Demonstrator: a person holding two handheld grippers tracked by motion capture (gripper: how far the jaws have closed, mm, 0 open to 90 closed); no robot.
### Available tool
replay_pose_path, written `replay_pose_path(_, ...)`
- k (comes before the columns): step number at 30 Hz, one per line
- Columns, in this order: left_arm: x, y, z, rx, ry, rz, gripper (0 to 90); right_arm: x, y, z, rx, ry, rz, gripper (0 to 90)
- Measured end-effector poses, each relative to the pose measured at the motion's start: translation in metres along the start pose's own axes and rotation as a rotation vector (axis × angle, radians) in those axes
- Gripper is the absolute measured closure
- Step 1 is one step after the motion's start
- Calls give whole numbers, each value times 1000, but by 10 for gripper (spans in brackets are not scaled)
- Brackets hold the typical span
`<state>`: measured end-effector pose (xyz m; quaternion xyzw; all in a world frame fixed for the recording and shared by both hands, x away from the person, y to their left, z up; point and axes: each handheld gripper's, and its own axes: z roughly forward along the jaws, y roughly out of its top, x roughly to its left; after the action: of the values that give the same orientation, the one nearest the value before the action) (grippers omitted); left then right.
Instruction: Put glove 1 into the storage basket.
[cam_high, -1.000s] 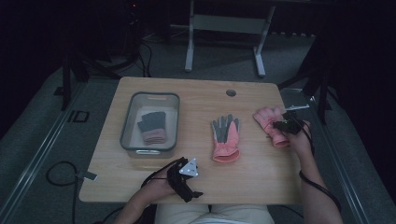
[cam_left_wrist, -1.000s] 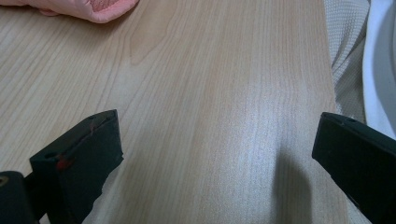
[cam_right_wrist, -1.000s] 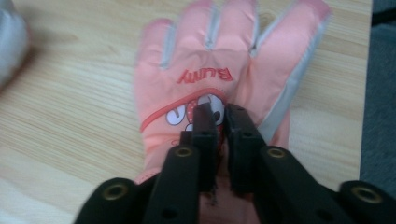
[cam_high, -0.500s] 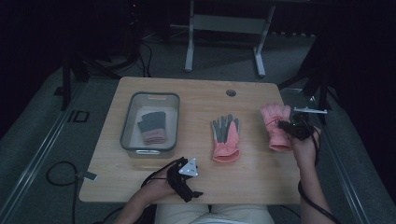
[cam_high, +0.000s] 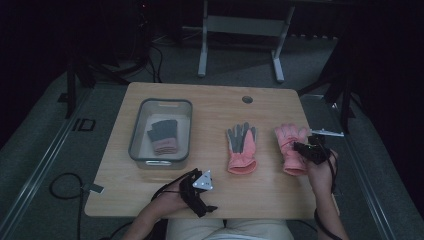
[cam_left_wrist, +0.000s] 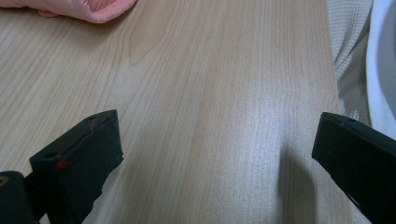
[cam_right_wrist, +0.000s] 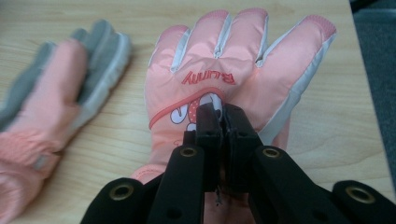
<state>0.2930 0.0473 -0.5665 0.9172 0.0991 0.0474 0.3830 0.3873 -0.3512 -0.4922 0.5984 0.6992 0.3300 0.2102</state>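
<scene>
The right claw (cam_high: 306, 148) is sitting over the pink glove (cam_high: 291, 150) that is lying near the right edge of the tabletop (cam_high: 210, 107), about halfway between its far and near edges. In the right gripper view the two jaws are standing pressed together over the back of this glove (cam_right_wrist: 233, 79), right at its printed picture; whether a fold of fabric is pinched between them cannot be told, since the jaws are covering that spot. The glove is lying flat with its fingers pointing toward the far edge and the lettered side facing up.

A second glove (cam_high: 241, 149), pink with a grey palm, is lying just to the left of the first one, near the middle of the tabletop, apart from it and also pointing its fingers toward the far edge. It is showing at the left of the right gripper view (cam_right_wrist: 51, 116) as well.

The left claw (cam_high: 199, 187) is resting at the near edge of the tabletop, left of the middle, with its jaws standing wide apart and holding nothing; bare wood is lying between them in the left gripper view (cam_left_wrist: 215, 154).

A clear bin (cam_high: 137, 145) is standing toward the left side of the tabletop, and a folded grey and pink glove (cam_high: 162, 136) is lying inside it.
</scene>
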Motion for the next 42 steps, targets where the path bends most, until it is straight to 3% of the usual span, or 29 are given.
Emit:
replay_pose_path(5,1,-1,0,-1,-2,0,12,-5,-12,26,50,-28,-2,833)
replay_pose_path(8,0,-1,0,1,-3,-1,12,-9,-16,31,50,-14,20,788)
replay_pose_path(14,0,-1,0,-1,-4,-1,12,-8,-13,29,64,-16,-16,725)
replay_pose_path(17,0,-1,0,2,-3,2,12,-6,-6,19,51,-17,-55,705)
replay_pose_path(20,0,-1,0,3,-5,3,12,-4,0,12,36,12,-148,654)
replay_pose_path(24,-1,-1,1,4,-4,3,12,-6,7,8,59,33,-262,583)
replay_pose_path(26,-1,0,1,7,-3,4,12,-8,8,10,83,33,-286,554)
replay_pose_path(31,-1,0,1,8,-4,3,11,-10,4,19,128,48,-292,526)
replay_pose_path(35,-2,0,2,17,-3,14,12,-9,-5,33,156,20,-336,548)
replay_pose_path(42,-4,0,3,21,1,16,12,-5,-10,36,142,3,-332,763)
